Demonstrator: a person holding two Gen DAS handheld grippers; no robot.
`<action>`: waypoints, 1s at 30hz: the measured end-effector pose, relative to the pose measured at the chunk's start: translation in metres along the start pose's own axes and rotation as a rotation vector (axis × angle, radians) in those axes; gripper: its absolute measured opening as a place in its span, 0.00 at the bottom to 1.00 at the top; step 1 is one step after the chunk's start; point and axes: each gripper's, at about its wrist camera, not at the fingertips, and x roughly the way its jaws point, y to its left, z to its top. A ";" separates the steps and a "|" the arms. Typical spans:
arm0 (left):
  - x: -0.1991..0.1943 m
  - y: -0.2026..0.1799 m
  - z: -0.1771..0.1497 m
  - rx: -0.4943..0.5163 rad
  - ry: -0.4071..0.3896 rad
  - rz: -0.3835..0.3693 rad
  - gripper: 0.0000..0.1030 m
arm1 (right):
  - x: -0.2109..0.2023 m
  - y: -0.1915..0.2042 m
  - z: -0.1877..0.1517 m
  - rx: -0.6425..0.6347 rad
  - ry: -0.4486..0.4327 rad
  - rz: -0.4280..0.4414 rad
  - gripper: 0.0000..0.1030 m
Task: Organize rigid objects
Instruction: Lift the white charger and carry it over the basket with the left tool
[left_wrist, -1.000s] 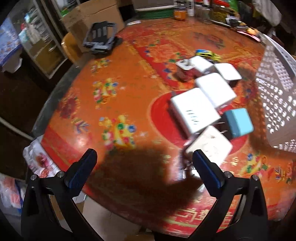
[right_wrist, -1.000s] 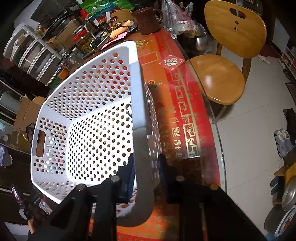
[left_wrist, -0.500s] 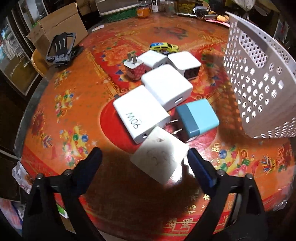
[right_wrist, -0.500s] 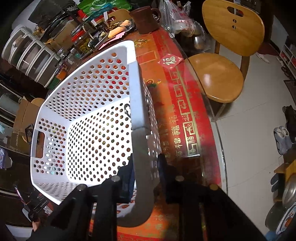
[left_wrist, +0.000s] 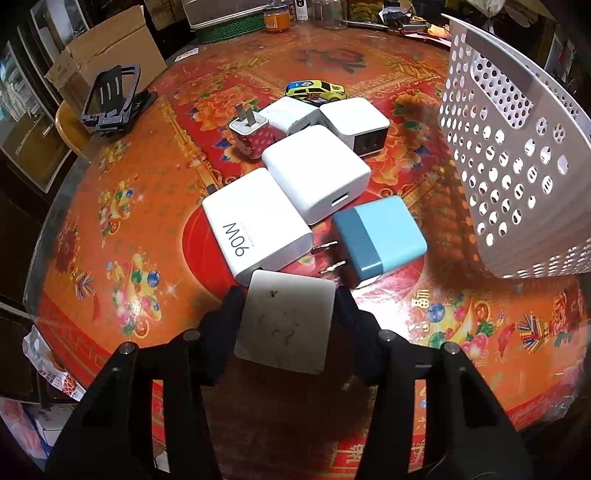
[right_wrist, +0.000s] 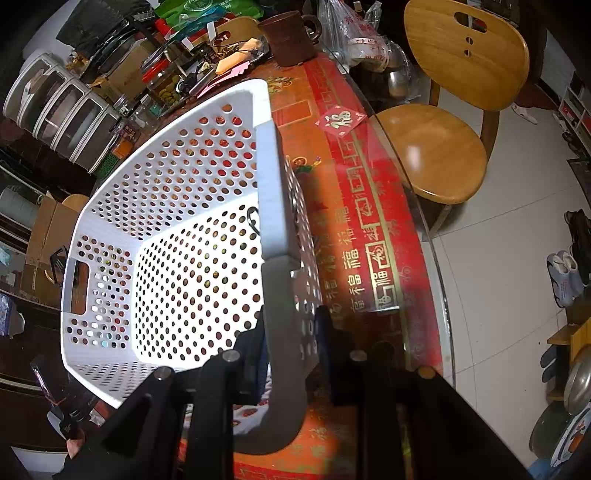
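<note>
My left gripper (left_wrist: 286, 314) is shut on a scuffed white charger (left_wrist: 284, 325) at the near end of a cluster on the round table. Beyond it lie a white charger marked 90W (left_wrist: 255, 219), a blue charger (left_wrist: 380, 240) with prongs toward me, a plain white charger (left_wrist: 317, 171), a white dual-port charger (left_wrist: 356, 123), another white one (left_wrist: 290, 114), a small patterned plug (left_wrist: 251, 134) and a yellow toy car (left_wrist: 316, 90). My right gripper (right_wrist: 291, 332) is shut on the rim of the white perforated basket (right_wrist: 166, 229), which also stands at the right in the left wrist view (left_wrist: 517, 155).
A black phone stand (left_wrist: 110, 96) sits at the table's far left edge by a cardboard box (left_wrist: 107, 55). Jars and clutter (left_wrist: 314, 14) line the far side. A brown mug (right_wrist: 288, 37) and a wooden chair (right_wrist: 439, 147) stand beyond the basket.
My left gripper moved forward onto the nearest white charger and closed on it. My right gripper stays shut on the basket rim, hardly moving.
</note>
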 end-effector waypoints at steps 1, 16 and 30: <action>-0.001 0.001 0.000 -0.001 -0.002 0.002 0.45 | 0.000 0.000 0.000 0.002 0.000 0.002 0.21; -0.051 0.000 0.008 0.060 -0.073 0.091 0.43 | 0.001 -0.001 0.001 0.006 -0.002 0.008 0.21; -0.143 -0.032 0.096 0.140 -0.179 0.105 0.43 | 0.003 -0.001 0.001 0.015 -0.006 0.009 0.21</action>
